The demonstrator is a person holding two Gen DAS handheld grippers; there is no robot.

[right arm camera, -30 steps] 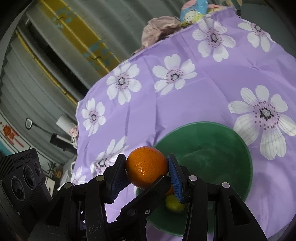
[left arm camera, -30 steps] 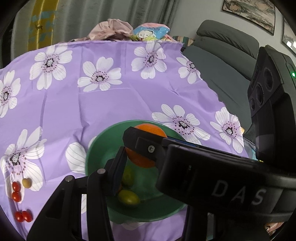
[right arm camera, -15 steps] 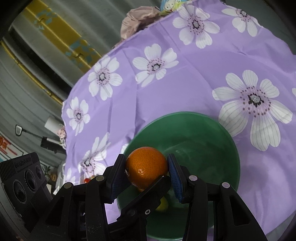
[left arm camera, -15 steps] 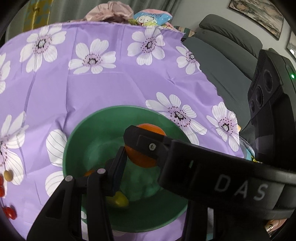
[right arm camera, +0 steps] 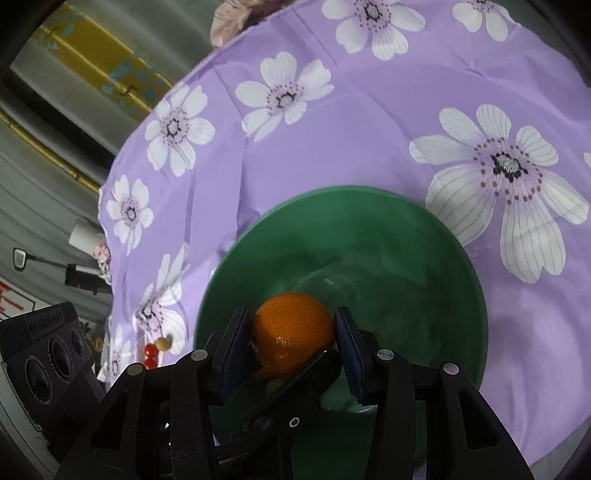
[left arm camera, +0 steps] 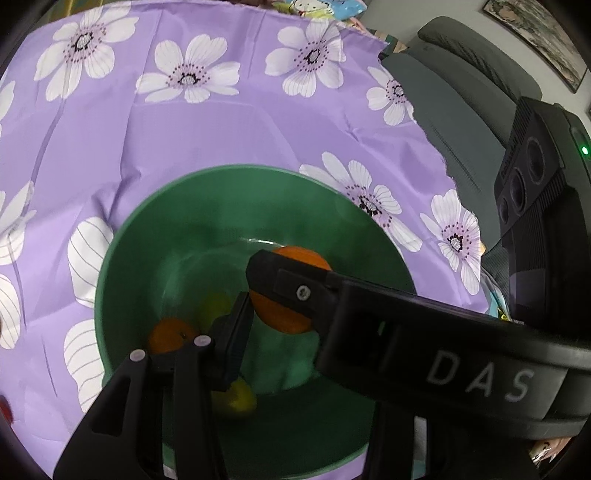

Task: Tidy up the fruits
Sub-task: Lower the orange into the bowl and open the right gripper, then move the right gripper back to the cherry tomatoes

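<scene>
Overhead, both wrist cameras look down on a bench draped in a purple cloth (left arm camera: 184, 129) printed with big white flowers. A green bowl (left arm camera: 240, 168) sits on the cloth near its close edge. Past the bench's right side stands a grey sofa (left arm camera: 461, 81) with a framed picture (left arm camera: 535, 33) on the wall above it. In the right view, pale pleated curtains with a yellow band (right arm camera: 92, 48) hang beyond the left edge. A few small red and tan fruits (right arm camera: 151, 352) lie on the cloth to the left of the bowl.

The right tongs (right arm camera: 293, 339) are clenched on an orange (right arm camera: 291, 328), one pad on each side, holding it over the bowl's hollow. The left tongs (left arm camera: 295, 310) reach into the same spot. One of their pads lies against the orange. Their other finger is hidden behind the right tongs' black body, so I cannot tell whether they grip. On the bowl's floor rest a second orange (left arm camera: 171, 334) and two yellow-green fruits (left arm camera: 240, 398), just beside one another.

A second ago the bowl looked smaller and sat lower in both views, and the held orange hung over its near rim. Now the bowl fills much of each view and the orange is over its middle. The grip looks unchanged. The small red fruits have slid almost out of the left view.
</scene>
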